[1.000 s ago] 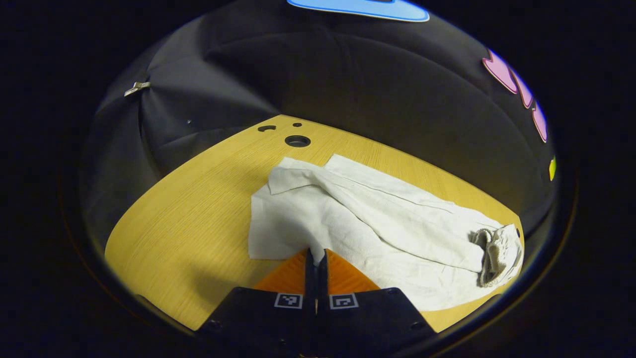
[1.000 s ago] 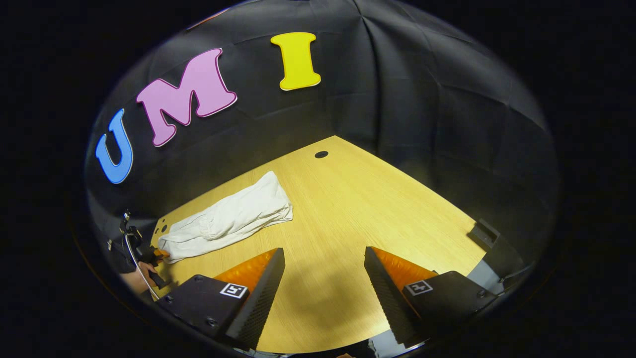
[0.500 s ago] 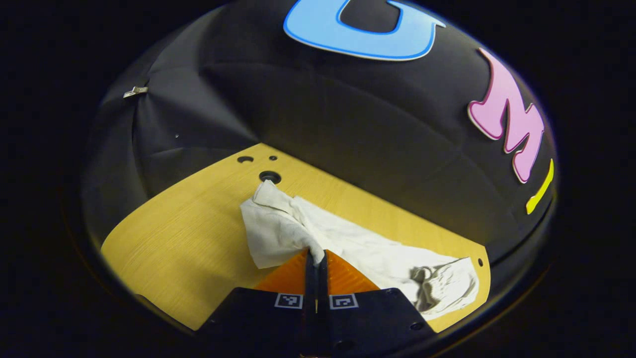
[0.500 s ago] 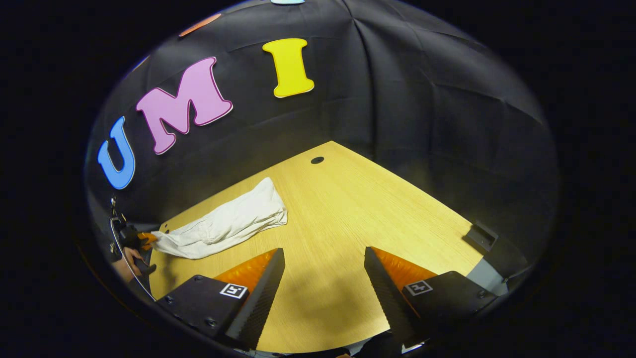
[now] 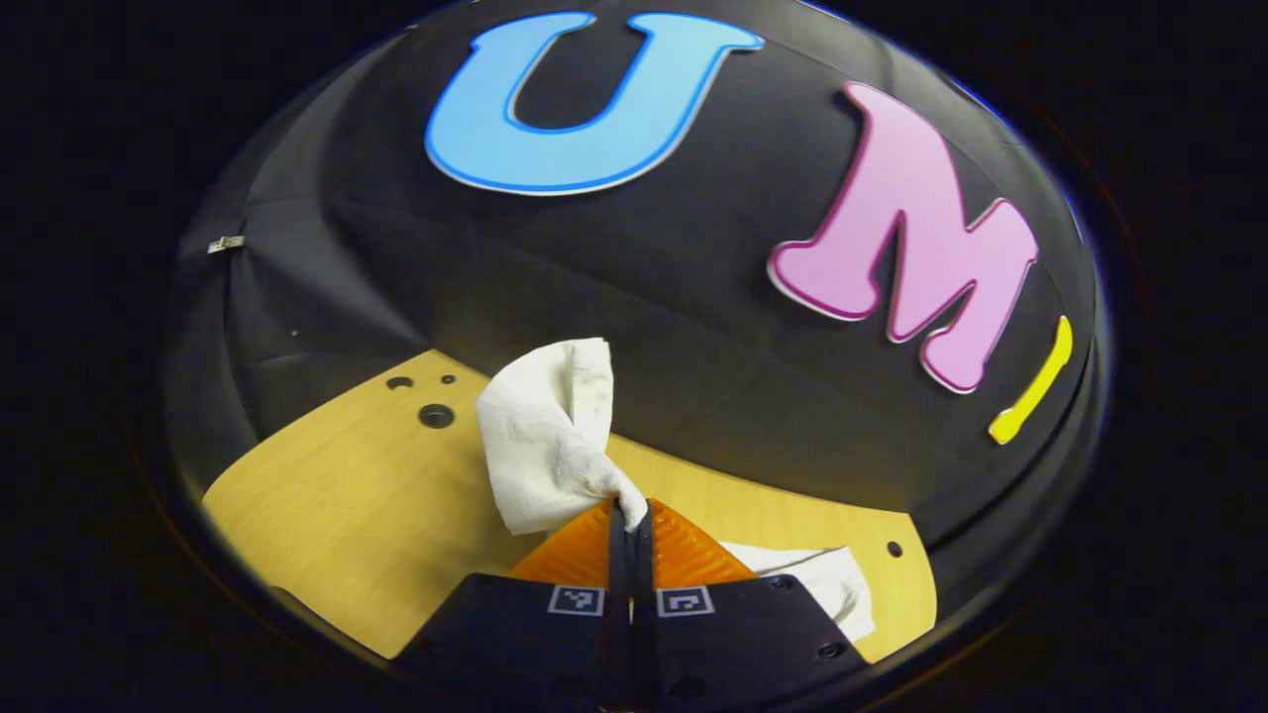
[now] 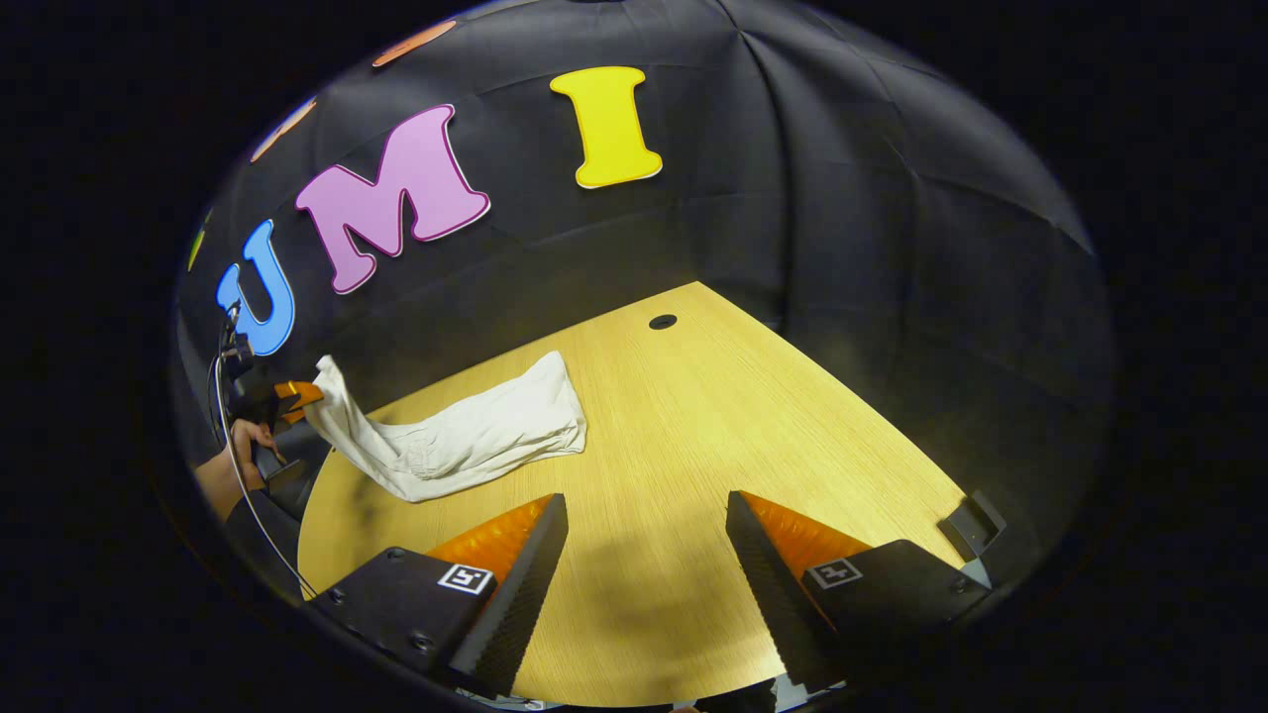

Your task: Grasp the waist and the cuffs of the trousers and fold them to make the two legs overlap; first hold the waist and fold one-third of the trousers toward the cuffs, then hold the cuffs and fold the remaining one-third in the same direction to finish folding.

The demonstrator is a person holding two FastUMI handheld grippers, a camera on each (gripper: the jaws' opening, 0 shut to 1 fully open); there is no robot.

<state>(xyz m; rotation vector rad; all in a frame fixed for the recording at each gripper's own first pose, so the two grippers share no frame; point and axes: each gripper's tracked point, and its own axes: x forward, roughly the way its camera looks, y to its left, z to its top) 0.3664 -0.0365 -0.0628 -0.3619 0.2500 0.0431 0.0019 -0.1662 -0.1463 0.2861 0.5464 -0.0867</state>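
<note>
Left gripper view: wooden table [image 5: 327,515] with a few round holes [image 5: 436,415] near its far left corner. Left gripper [image 5: 630,515] at bottom centre, fingers pressed together and clamped on a bunch of white cloth, one end of the trousers [image 5: 550,436]. That end is lifted off the table and stands up in a crumpled fold above the fingertips, against the black wall. Which end of the garment it is cannot be told. To the right of the fingers, more of the trousers lies flat on the table, partly hidden behind the gripper body.

Right gripper view: at far left, a hand [image 6: 230,473] holds the left gripper [image 6: 297,394], with a cable hanging beside it. The gripper nips the left end of the trousers [image 6: 475,436] and holds it raised above the table edge; the cloth slopes down from there to the table [image 6: 753,416]. The rest of the trousers lies flat, running rightward to about the table's middle, with a gathered band visible partway along. A single hole [image 6: 662,322] sits near the far corner. At bottom, right gripper [image 6: 646,540] hangs over bare wood, fingers wide apart, holding nothing, well apart from the trousers.
</note>
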